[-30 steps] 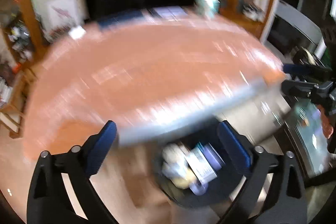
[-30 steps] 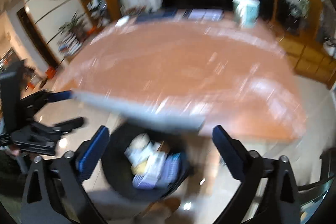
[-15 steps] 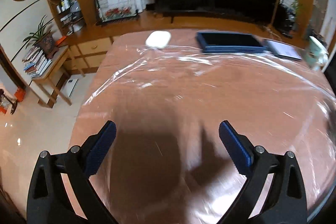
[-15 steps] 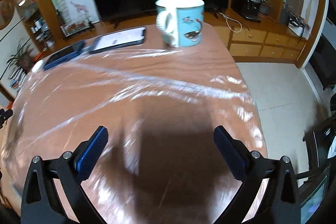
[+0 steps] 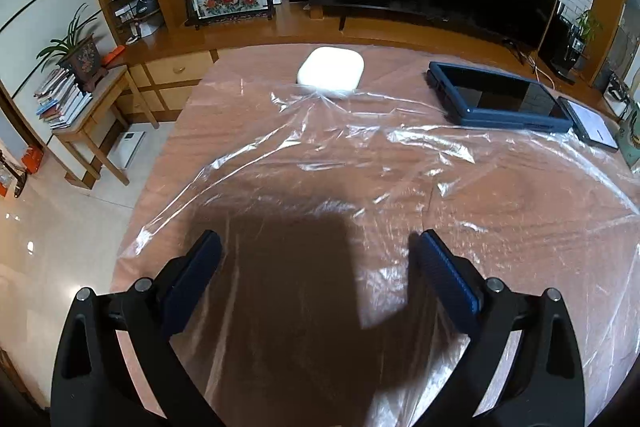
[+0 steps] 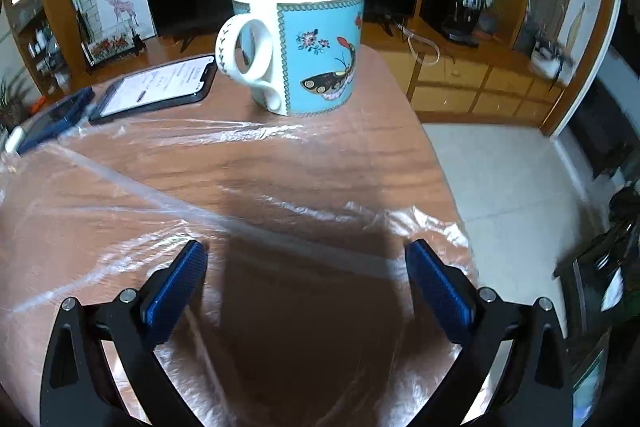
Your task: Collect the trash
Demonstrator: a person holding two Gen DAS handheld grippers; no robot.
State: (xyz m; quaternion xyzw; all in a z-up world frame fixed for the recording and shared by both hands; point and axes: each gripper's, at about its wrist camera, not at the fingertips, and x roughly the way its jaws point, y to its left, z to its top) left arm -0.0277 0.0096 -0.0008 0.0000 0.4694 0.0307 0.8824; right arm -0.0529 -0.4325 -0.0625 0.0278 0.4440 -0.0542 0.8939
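Note:
A sheet of clear crinkled plastic film [image 5: 360,179] lies spread over the brown wooden table [image 5: 180,131]; it also shows in the right wrist view [image 6: 120,211]. My left gripper [image 5: 318,255] is open and empty, just above the film near the table's near left part. My right gripper [image 6: 306,259] is open and empty above the film near the table's right edge. The trash bin is out of view.
A white case [image 5: 331,71], a blue-cased tablet [image 5: 500,99] and a phone [image 5: 592,125] lie at the far side. A blue butterfly mug [image 6: 304,47] stands beyond my right gripper, next to the phone [image 6: 160,87]. Floor lies past the table's right edge [image 6: 448,167].
Both grippers have swung up from the black trash bin beside the table to low over the tabletop and the film, then moved closer. Both stay open and empty.

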